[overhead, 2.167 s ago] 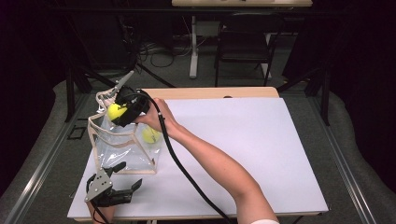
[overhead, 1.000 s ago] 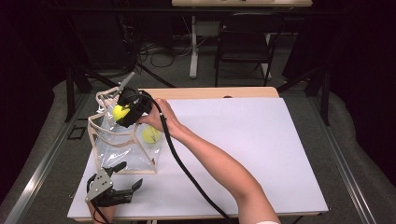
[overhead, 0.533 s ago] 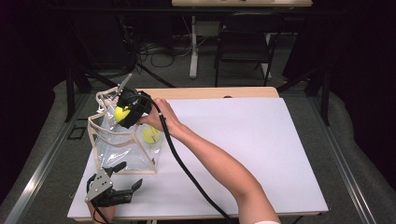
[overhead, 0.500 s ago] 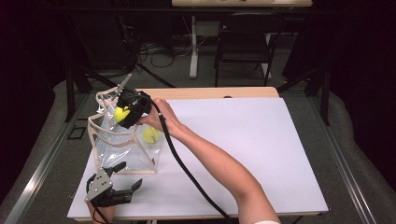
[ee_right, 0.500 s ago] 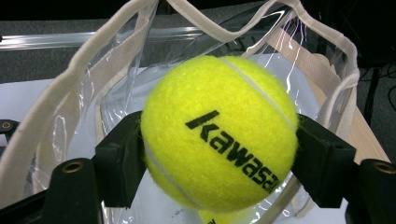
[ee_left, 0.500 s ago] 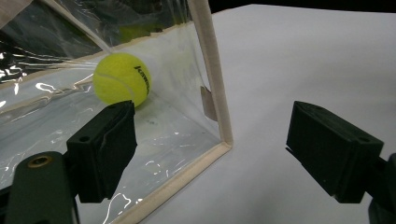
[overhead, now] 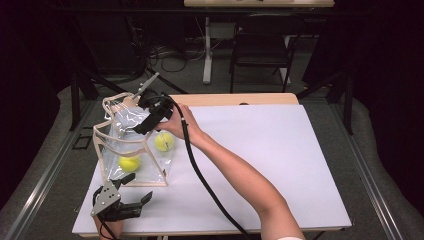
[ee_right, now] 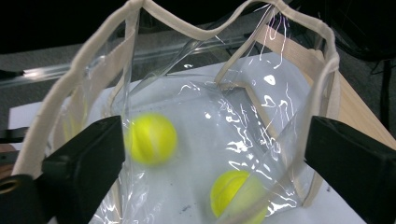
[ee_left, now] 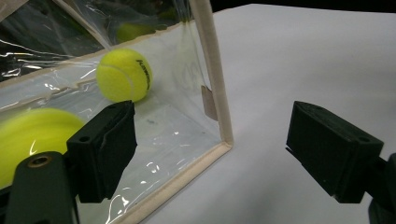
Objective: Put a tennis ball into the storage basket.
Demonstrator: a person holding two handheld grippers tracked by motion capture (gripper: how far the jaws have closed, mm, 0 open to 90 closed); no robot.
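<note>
Black fingers (ee_right: pixel 345 158) of the right gripper (ee_right: pixel 215 168) spread wide, holding nothing.

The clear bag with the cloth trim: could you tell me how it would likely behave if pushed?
The clear bag would probably crumple, since its film walls look wrinkled. It seems light, so it may slide. The tennis balls inside would likely roll.

So the right gripper (overhead: pixel 150 120) was pinching a tennis ball (overhead: pixel 129 163) over the clear bag (overhead: pixel 131 150), now its jaws are wide apart and that ball's inside the bag, near the front-left corner, blurred mid-drop.
</note>
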